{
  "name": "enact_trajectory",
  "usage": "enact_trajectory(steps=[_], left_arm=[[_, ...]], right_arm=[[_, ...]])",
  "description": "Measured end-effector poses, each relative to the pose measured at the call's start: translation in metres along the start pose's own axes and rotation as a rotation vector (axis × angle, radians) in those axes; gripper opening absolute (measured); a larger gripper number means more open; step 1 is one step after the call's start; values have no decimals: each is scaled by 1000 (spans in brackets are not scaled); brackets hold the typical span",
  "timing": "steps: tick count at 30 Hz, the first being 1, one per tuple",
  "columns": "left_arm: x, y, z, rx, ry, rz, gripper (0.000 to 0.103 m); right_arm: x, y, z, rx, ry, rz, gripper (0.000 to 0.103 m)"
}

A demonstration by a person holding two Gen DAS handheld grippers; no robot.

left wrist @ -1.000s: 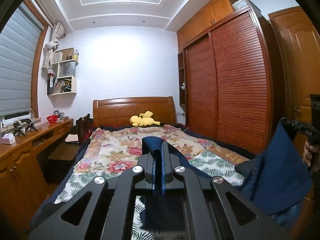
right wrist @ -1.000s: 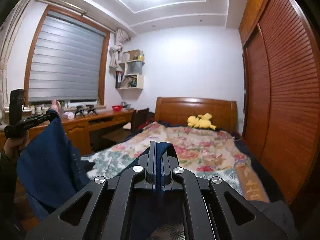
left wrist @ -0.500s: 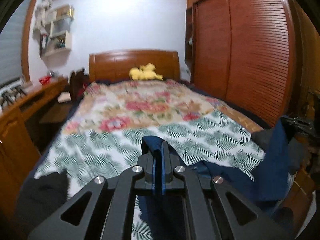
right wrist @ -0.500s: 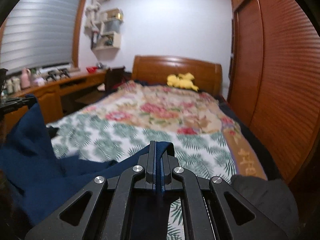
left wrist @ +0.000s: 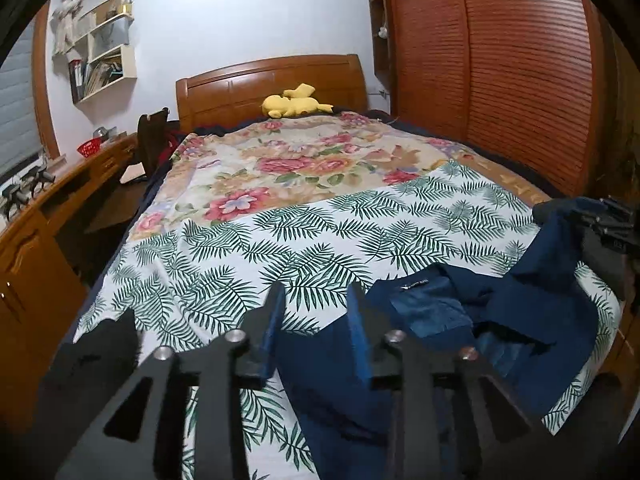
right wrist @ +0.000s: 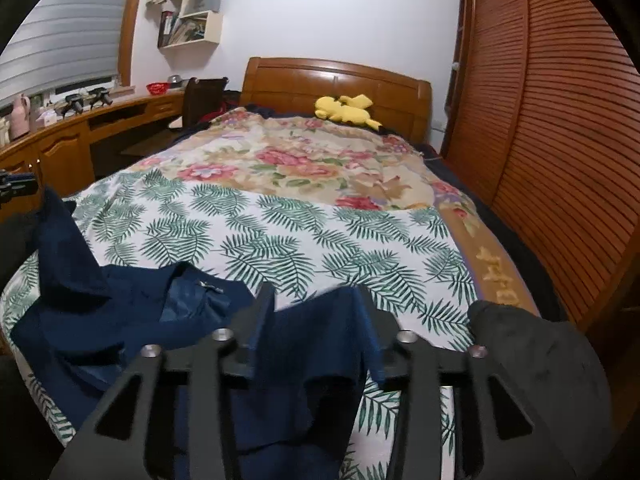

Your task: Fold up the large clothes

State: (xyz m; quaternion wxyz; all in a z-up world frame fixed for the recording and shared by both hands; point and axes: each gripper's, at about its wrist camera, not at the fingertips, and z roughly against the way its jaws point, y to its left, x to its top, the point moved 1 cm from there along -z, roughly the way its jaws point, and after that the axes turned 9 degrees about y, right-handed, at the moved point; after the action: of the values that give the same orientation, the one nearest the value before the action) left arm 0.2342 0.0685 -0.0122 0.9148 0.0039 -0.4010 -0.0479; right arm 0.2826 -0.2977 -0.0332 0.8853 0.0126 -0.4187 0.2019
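Left wrist view first: the left gripper (left wrist: 316, 304) has its jaws spread wide apart with nothing clamped between them — leaf-print sheet and a strip of blue cloth show through the gap. The navy garment (left wrist: 436, 320) lies rumpled on the near end of the bed (left wrist: 248, 248), collar and label facing up, just ahead and to the right of the fingers. Its right-hand side rises toward the right gripper (left wrist: 608, 224) at the frame's edge; from here I cannot tell how that one's jaws stand. Farther up the bed, a floral quilt (left wrist: 288, 160) and, against the headboard (left wrist: 272, 80), a yellow plush toy (left wrist: 296, 105). A wooden table (left wrist: 48, 208) runs along the left wall and a slatted wardrobe (left wrist: 500, 60) along the right.

Right wrist view now: the right gripper (right wrist: 316, 300) is wide open too — the navy garment (right wrist: 132, 316) sits loose under and between its fingers, touching but not pinched. The cloth spreads left across the leaf-print sheet (right wrist: 320, 236), one corner peaking up near the left gripper (right wrist: 18, 188) at the far left edge. A dark grey item (right wrist: 532, 360) lies on the bed's right corner, just beside the right finger. The yellow plush toy (right wrist: 346, 110) rests by the headboard (right wrist: 340, 78).
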Motion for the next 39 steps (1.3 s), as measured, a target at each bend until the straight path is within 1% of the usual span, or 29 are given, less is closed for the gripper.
enact_trajectory(steps=[2,3,6,10,15,18,22,25,26,28,29,30,31,32,34,35,39], left_arm=[[-7,1,1,-21,-6,8,34],[-12,0,1,-25,-9,10,34],[-27,-4,-1,-54,-6,17,35],[-48,-16,-6,-95,1,14,35],[-66,-30,-4,-151,-1,10,35],[-75,-37,0,-162,-14,9,36],[-81,-40,1,-193,-26,23,36],[-87,-42,-1,-173,-29,13,36],[-89,-42,-1,-166,-33,10,36],[-93,-42,-3,-178,-29,15,36],[-94,-41,-3,-184,-27,15,36],[-95,-41,-3,-183,-28,13,36],[-95,-40,-3,-178,-29,13,36],[-96,-39,-3,-173,-30,14,36],[-97,-37,-2,-176,-30,21,36],[-97,-36,-2,-177,-31,26,36],[-98,-33,0,-174,-38,35,36]], right_arm=[[-2,3,0,15,-3,12,48],[-5,8,0,42,-2,24,48],[-12,23,-4,85,19,50,48],[-31,50,-15,157,69,92,48],[-54,77,-28,193,144,143,48],[-68,88,-35,201,182,160,48],[-82,87,-47,171,230,167,48],[-86,78,-56,138,258,153,48],[-86,75,-57,128,261,147,46],[-85,69,-61,137,272,138,35],[-83,66,-63,149,281,133,32],[-81,65,-65,153,286,132,24],[-78,65,-66,159,292,135,12],[-73,66,-68,162,297,144,9],[-62,69,-68,136,279,166,2],[-53,71,-67,104,260,185,1],[-13,69,-73,52,211,197,1]])
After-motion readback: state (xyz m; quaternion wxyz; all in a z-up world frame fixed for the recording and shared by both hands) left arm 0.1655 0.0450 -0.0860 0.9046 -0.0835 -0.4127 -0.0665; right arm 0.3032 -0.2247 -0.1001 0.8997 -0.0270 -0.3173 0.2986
